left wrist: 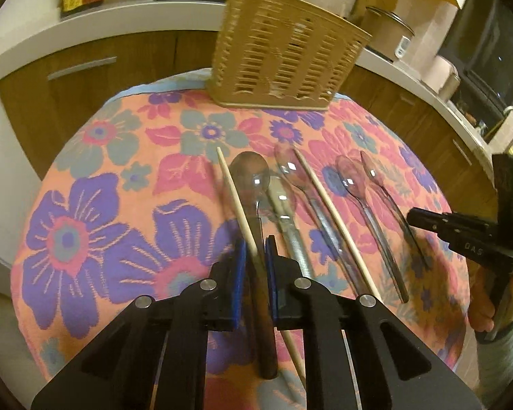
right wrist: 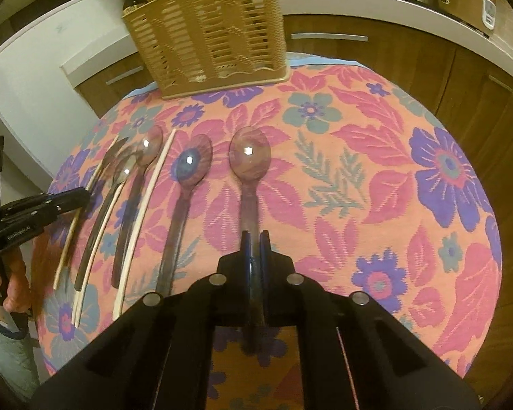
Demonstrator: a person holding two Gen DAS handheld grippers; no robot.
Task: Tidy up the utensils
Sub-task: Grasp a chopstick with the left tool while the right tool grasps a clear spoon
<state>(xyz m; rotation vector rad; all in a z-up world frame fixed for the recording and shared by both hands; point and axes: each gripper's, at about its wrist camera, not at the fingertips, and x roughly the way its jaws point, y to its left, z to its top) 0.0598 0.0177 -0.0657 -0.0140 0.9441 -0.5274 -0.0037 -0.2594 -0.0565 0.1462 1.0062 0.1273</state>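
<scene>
Wooden kitchen cabinets (right wrist: pixel 376 68) under a white counter fill the background, and in front of them a round desk carries a floral cloth (right wrist: pixel 410 177) in orange, pink and purple. Going left to right in the right wrist view: the left claw (right wrist: pixel 82 198) enters at the left edge, held by a hand (right wrist: pixel 15 287), its tip over the leftmost utensils; whether it grips one cannot be told from this side. Next lies a row of clear plastic spoons and pale chopsticks, bowls toward the top of the frame, among them a long chopstick (right wrist: pixel 143 218) and a spoon (right wrist: pixel 188 184) just right of it. At centre the right claw (right wrist: pixel 255 239) is clenched on the handle of the rightmost spoon (right wrist: pixel 250 160), whose bowl lies on the cloth ahead of the fingers. A tan slotted utensil basket (right wrist: pixel 208 34) stands upright at the top centre, at the far edge of the desk. In the left wrist view the leftmost chopstick (left wrist: pixel 234 198) runs diagonally down between the blue pads (left wrist: pixel 241 259), together with the dark handle of a clear spoon (left wrist: pixel 251 177); the jaws stand close on either side, though contact cannot be confirmed. Further right lie more spoons, and the right claw (left wrist: pixel 417 218) shows at the right edge.
</scene>
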